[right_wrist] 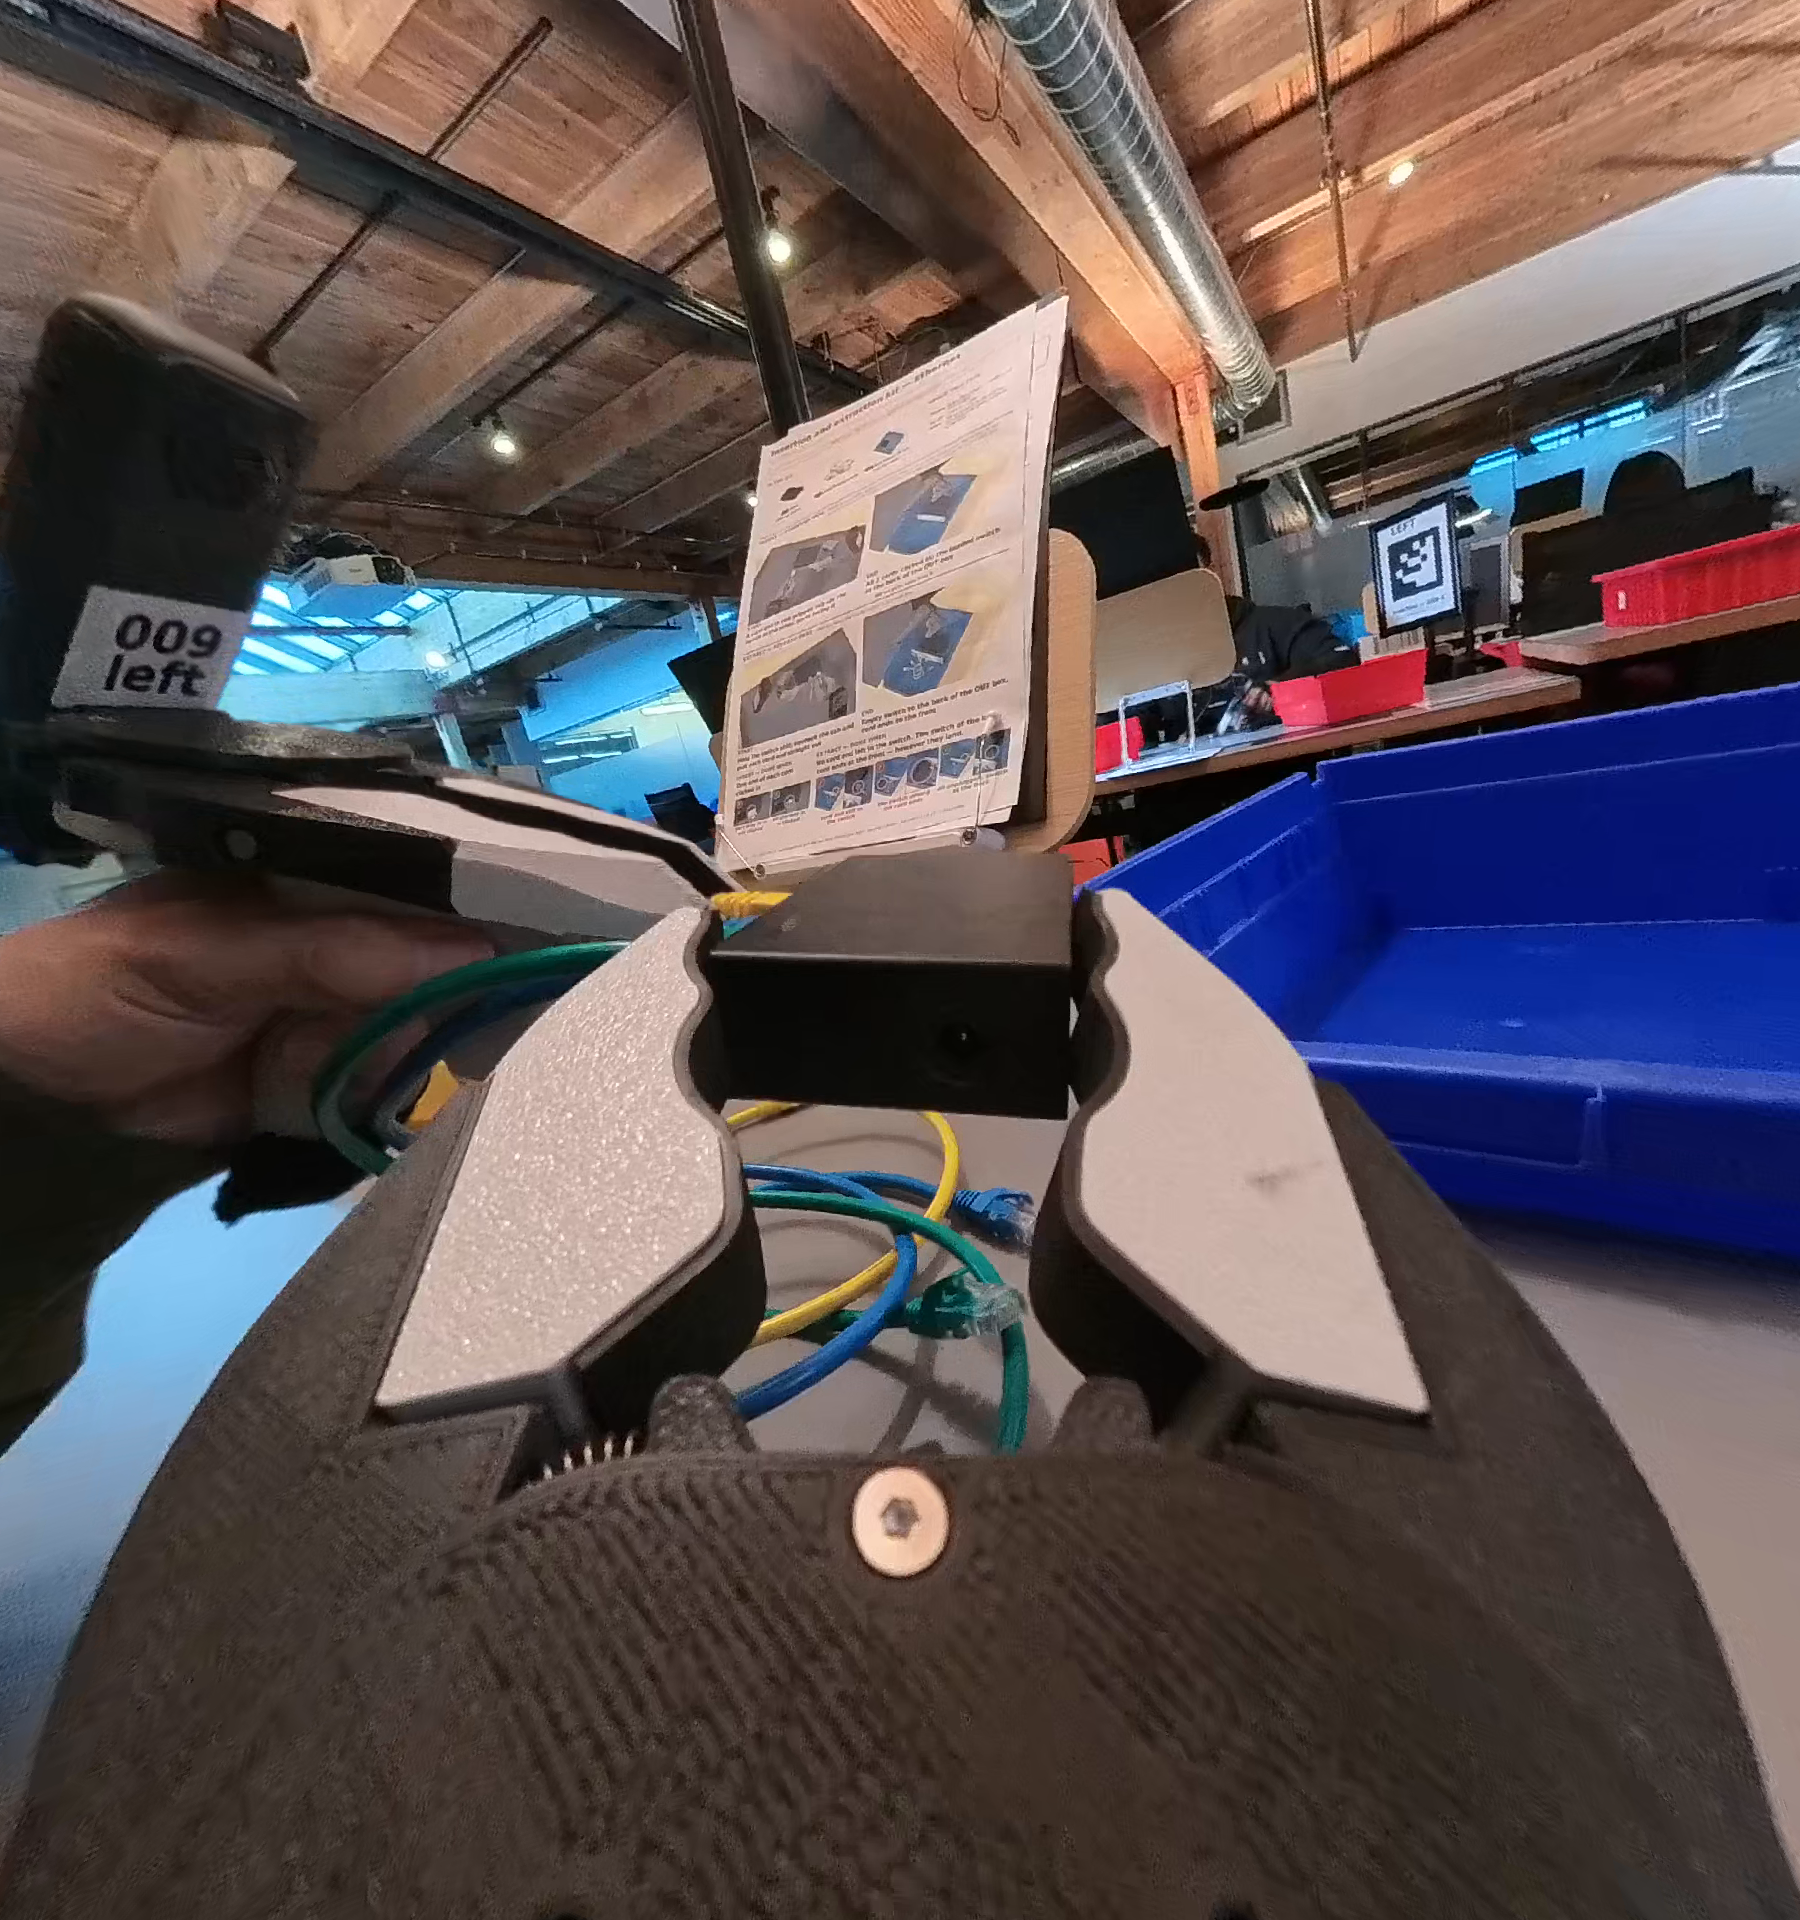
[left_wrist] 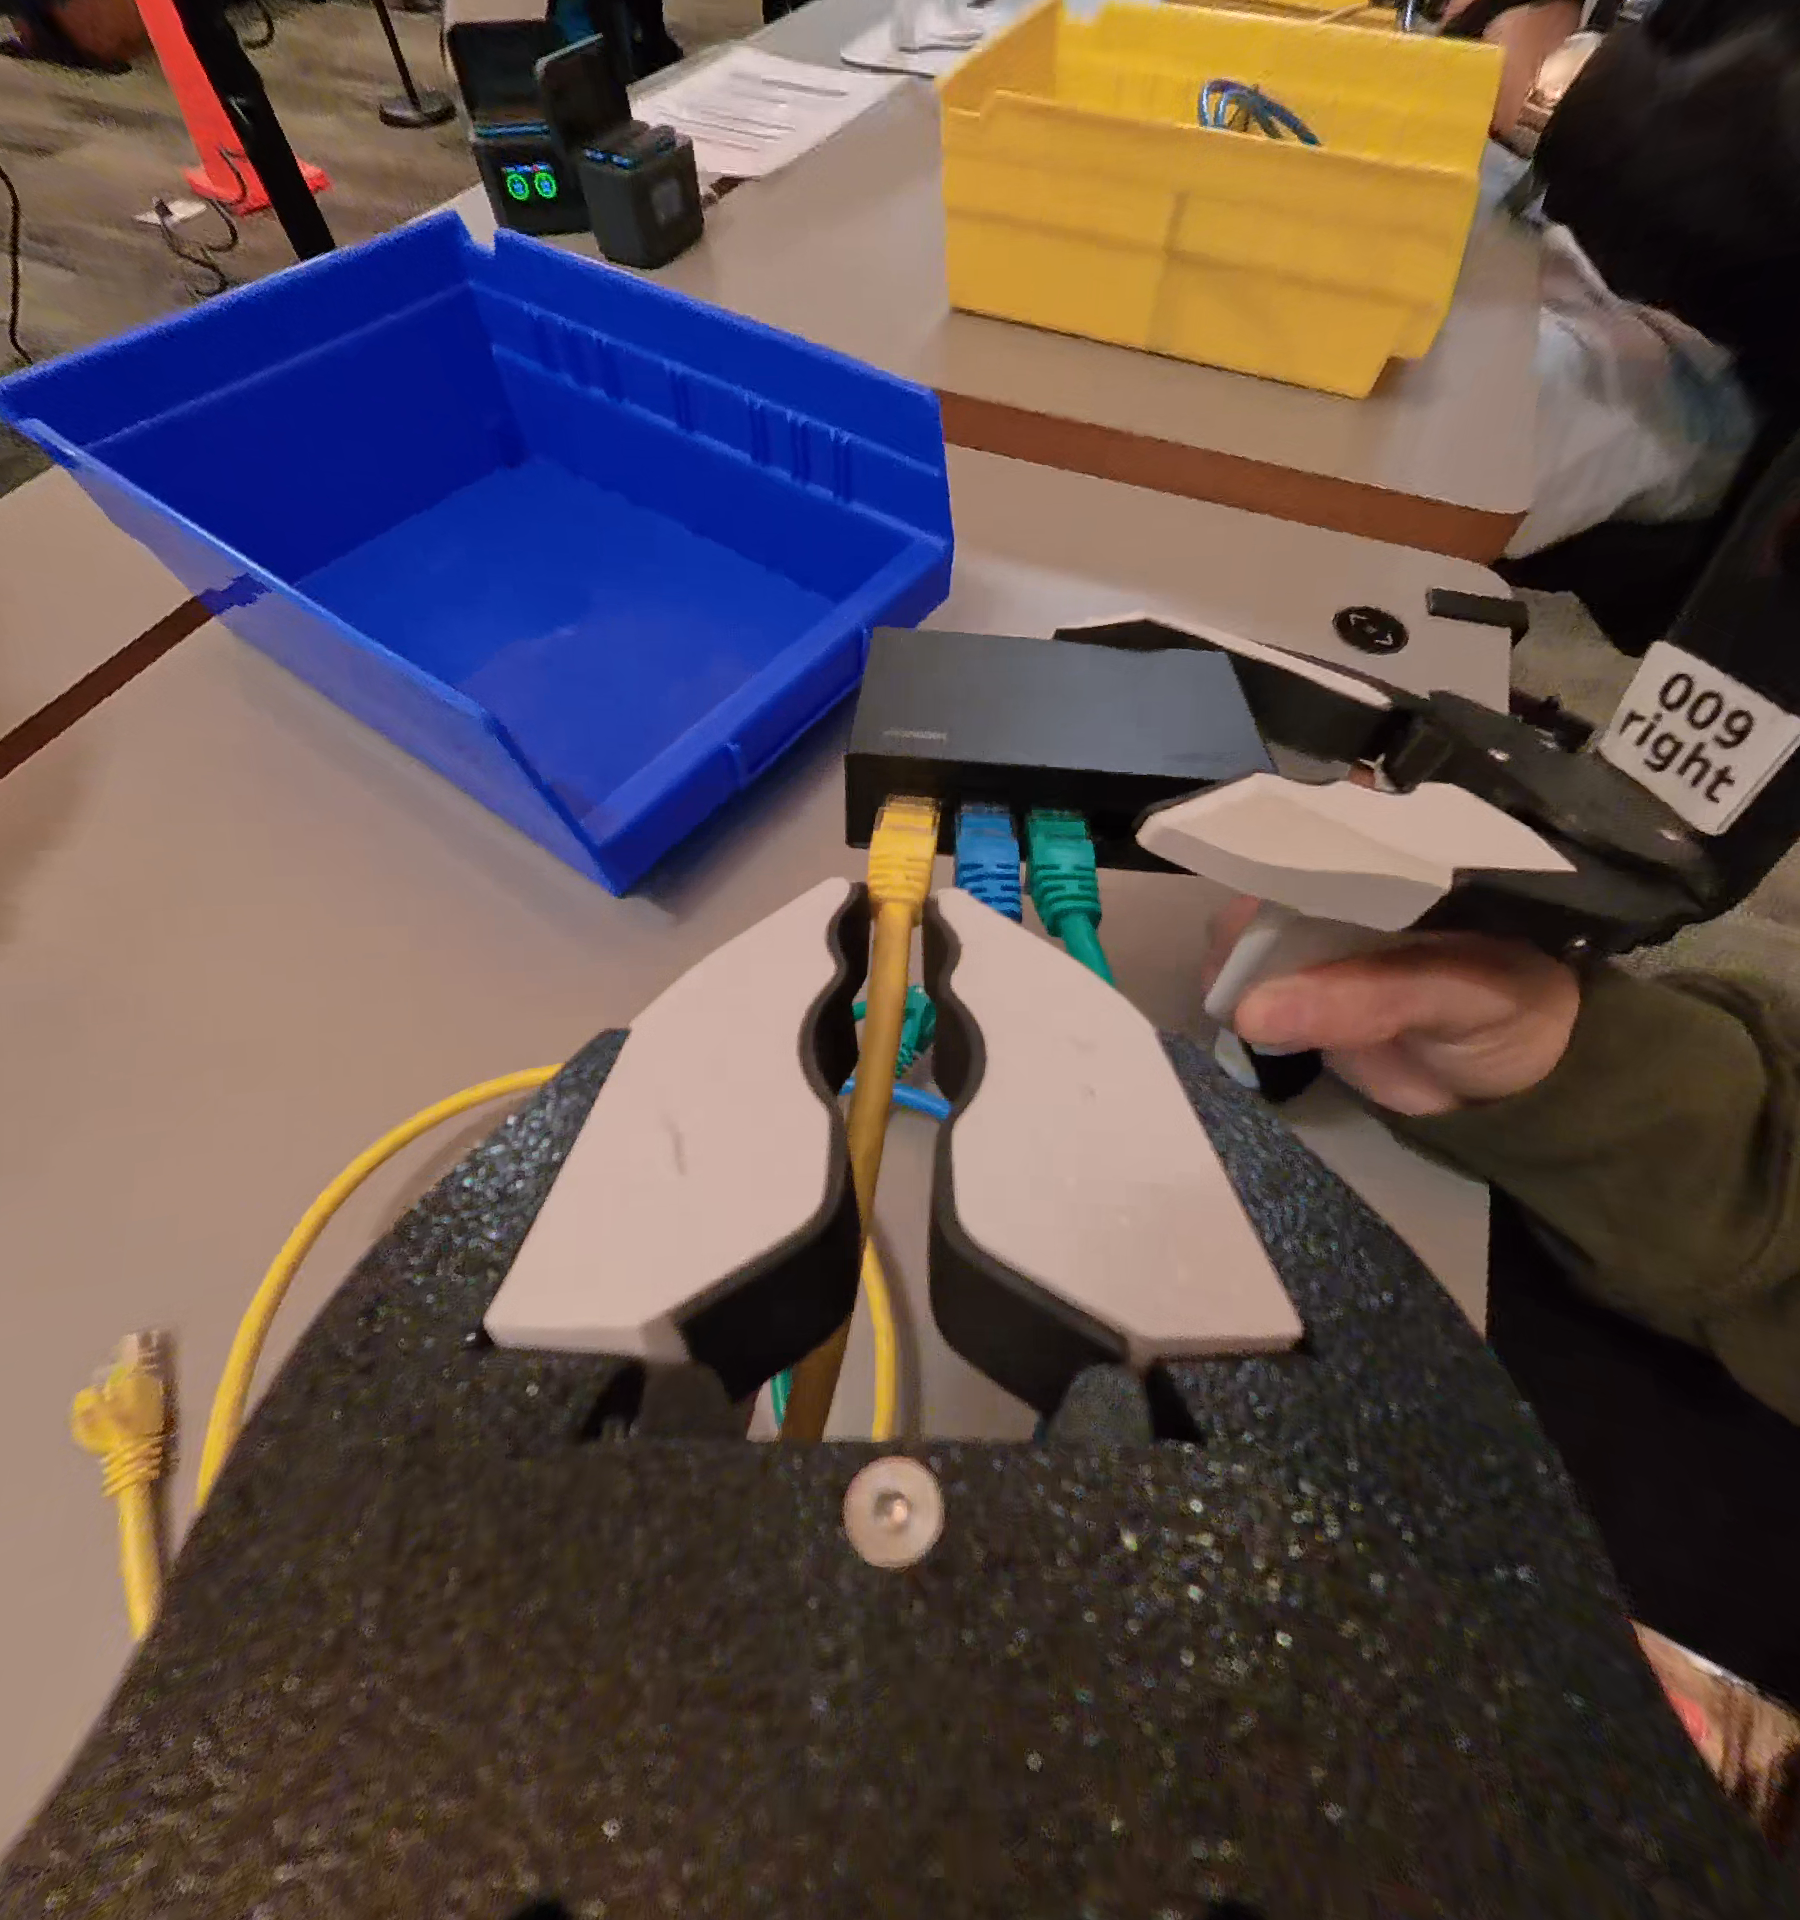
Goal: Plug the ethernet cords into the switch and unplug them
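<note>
Left wrist view: I am holding the left gripper (left_wrist: 894, 904) low over the grey table (left_wrist: 252, 987), its fingers narrowed around the yellow cord (left_wrist: 880, 1039) just behind the plug. Whether the pads are pressing the cord or merely flanking it, I cannot tell. The yellow plug (left_wrist: 904, 847) is sitting in the leftmost port of the black switch (left_wrist: 1052, 717), with the blue plug (left_wrist: 987, 847) and the green plug (left_wrist: 1062, 862) seated in the ports beside it. The cord's free end (left_wrist: 122, 1423) is lying on the table at lower left. The right gripper (left_wrist: 1104, 732) is reaching in from the right, one finger behind the switch and one across its port face. An empty blue bin (left_wrist: 522, 499) is standing just left of the switch; a yellow bin (left_wrist: 1208, 197) is resting on the farther table.

Right wrist view: I am clamping the right gripper (right_wrist: 891, 925) on the switch (right_wrist: 891, 997) by its end, both fingers touching its sides at medium width. The switch is sitting slightly above the table surface. The left gripper (right_wrist: 709, 894) is meeting the yellow plug (right_wrist: 750, 902) at the switch's left corner. Loose yellow, blue and green cord loops (right_wrist: 875, 1268) are lying beneath. The blue bin (right_wrist: 1561, 987) is standing to the right.
</note>
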